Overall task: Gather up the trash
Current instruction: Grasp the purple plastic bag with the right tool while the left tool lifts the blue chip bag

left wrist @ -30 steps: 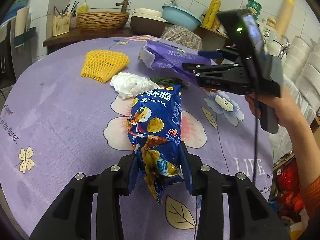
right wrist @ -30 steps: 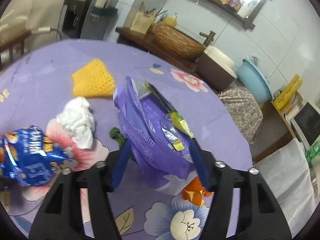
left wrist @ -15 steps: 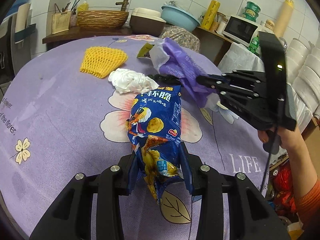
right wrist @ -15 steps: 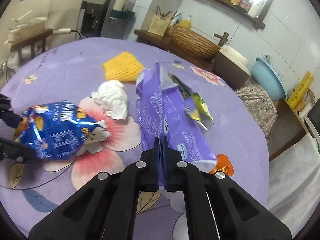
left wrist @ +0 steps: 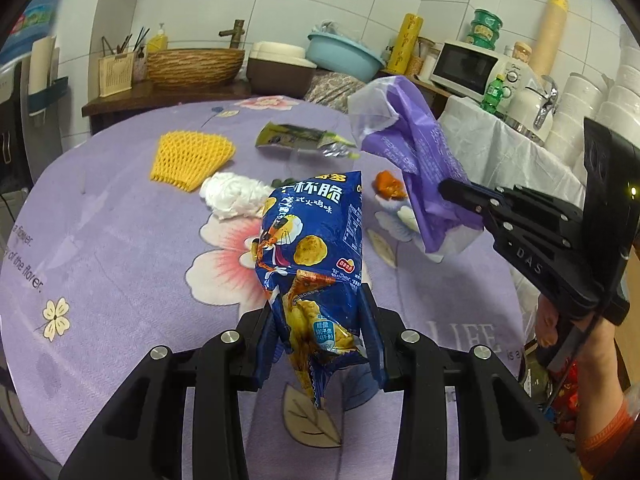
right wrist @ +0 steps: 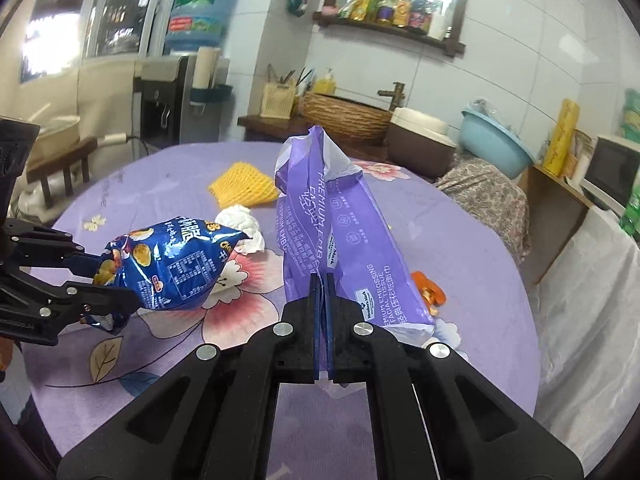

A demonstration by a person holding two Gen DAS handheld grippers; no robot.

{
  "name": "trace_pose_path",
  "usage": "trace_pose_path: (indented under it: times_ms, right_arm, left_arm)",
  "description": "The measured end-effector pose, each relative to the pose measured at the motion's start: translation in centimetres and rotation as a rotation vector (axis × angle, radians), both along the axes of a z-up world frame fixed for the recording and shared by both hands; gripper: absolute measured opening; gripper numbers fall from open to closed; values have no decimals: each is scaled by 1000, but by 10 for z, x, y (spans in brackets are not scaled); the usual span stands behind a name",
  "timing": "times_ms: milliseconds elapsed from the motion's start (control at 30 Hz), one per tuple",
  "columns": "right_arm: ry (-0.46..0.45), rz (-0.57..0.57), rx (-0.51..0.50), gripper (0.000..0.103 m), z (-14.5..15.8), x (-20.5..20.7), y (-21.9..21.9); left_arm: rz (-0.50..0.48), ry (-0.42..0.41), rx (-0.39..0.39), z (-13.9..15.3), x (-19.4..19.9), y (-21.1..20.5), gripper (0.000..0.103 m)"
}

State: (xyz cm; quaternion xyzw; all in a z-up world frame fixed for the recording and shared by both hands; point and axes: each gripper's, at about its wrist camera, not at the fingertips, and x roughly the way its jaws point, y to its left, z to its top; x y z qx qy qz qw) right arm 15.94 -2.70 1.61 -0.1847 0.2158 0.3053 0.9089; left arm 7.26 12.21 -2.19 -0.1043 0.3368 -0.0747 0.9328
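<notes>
The right hand-held gripper, open around the purple tissue wrapper a second ago, now pinches it clear of the counter, while the left hand-held gripper holds the blue snack bag aloft ahead of it, so both are collected.

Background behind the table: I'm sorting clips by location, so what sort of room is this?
Probably a home kitchen or dining area: a microwave, a water dispenser and a washbasin line the tiled walls.

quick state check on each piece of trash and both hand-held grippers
blue snack bag: lifted, clamped by left hand-held gripper
purple tissue wrapper: lifted, pinched by right hand-held gripper
yellow foam net: lying on table
white tissue wad: crumpled, on table
green wrapper: flat on table
</notes>
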Motion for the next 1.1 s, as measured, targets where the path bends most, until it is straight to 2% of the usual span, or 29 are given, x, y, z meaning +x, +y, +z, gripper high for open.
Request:
trace_pose_path:
  times_ms: [400,567,800,1100]
  right_arm:
    - [-32,-176,136,3,9,-29,-75]
    - [-50,-298,193,3,8,-40,-119]
    - [-28,-483,268,3,-3,-51,-186]
    - [-13,-696,244,3,-32,-62,-257]
  left_arm:
    - [-138,-72,15,21,12,-70,37]
    - [-217,-94,7,25,24,-110,37]
    - [-312,-102,8,25,40,-165,37]
    - [-403,-79,-5,16,52,-218,37]
